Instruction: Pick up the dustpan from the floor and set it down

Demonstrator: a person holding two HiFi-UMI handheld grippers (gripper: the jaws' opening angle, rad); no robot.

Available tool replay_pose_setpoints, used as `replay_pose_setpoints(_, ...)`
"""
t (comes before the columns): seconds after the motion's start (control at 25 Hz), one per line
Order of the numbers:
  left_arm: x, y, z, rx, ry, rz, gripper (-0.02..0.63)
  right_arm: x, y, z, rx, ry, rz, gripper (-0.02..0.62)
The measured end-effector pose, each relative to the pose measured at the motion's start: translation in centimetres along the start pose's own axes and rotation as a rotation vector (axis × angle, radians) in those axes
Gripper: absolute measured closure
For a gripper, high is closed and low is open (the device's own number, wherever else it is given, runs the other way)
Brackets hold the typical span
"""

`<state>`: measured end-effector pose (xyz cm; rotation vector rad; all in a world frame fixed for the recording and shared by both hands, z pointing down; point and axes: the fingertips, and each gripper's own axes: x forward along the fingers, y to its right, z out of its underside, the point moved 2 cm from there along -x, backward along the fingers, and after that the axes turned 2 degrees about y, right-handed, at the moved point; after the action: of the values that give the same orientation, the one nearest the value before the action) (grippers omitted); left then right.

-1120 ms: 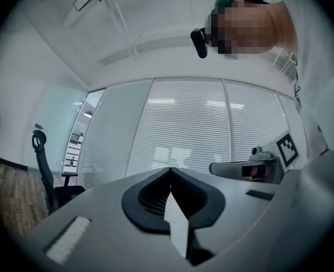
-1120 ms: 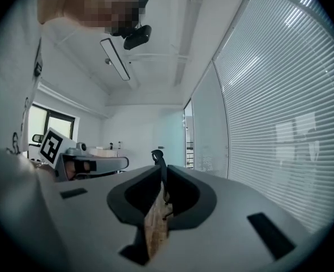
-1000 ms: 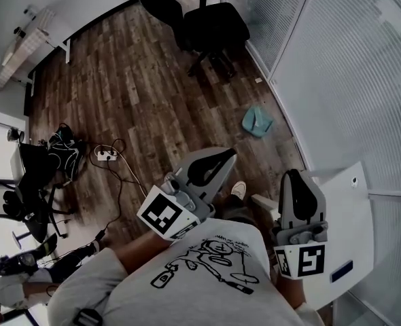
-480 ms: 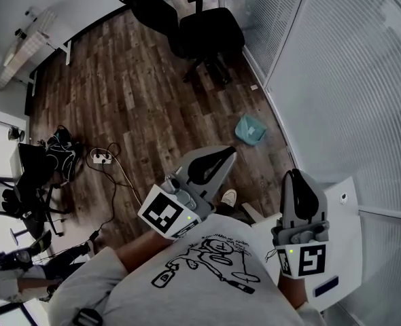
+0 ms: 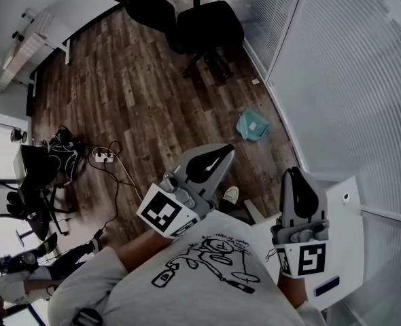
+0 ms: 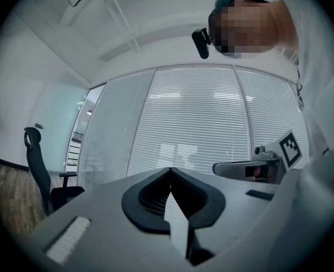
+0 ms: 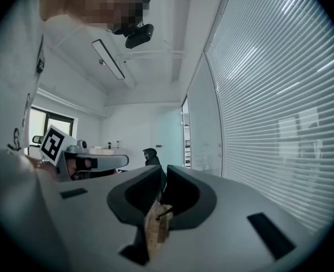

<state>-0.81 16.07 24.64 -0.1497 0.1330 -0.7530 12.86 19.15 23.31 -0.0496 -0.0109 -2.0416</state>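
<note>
Both held level, closed and empty, left gripper (image 5: 225,151), right gripper (image 5: 293,172), dustpan (image 5: 253,124) on floor (image 5: 132,80) ahead.

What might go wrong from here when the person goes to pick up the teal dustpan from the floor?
1. The left tongs and right tongs are both shut and point level; reaching the dustpan unopened, they would likely only push it.
2. The dustpan lies close to the glass wall, so a gripper may knock the glass.
3. A corded power strip lies on the person's left; a sidestep could catch it.
</note>
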Motion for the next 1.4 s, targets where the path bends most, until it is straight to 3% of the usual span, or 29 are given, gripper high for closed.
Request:
replay_pose_setpoints(0.36, 3.3, -3.5, 1.3, -0.014, -0.014, 0.11, 0.604, 3.7, 1.5, 0.7, -0.016, 0.007, 0.107, 0.568)
replay_pose_setpoints(0.72, 8.1, -10.5, 0.3, -0.011, -0.027, 0.188, 0.604, 11.2, 3.0, 0.6, -0.022, -0.007, 0.162, 0.568)
replay_pose_setpoints(1.12, 11.1, -16.3, -0.8, -0.017, -0.028, 0.222, 0.604, 17.5, 3.9, -0.1, -0.037, -0.014, 0.192, 0.568)
replay_pose_setpoints(1.4, 13.0, -16.6, 0.0, -0.016, -0.031, 0.242, 0.604, 18.1, 5.1, 0.8, -0.071, -0.039, 0.201, 0.568)
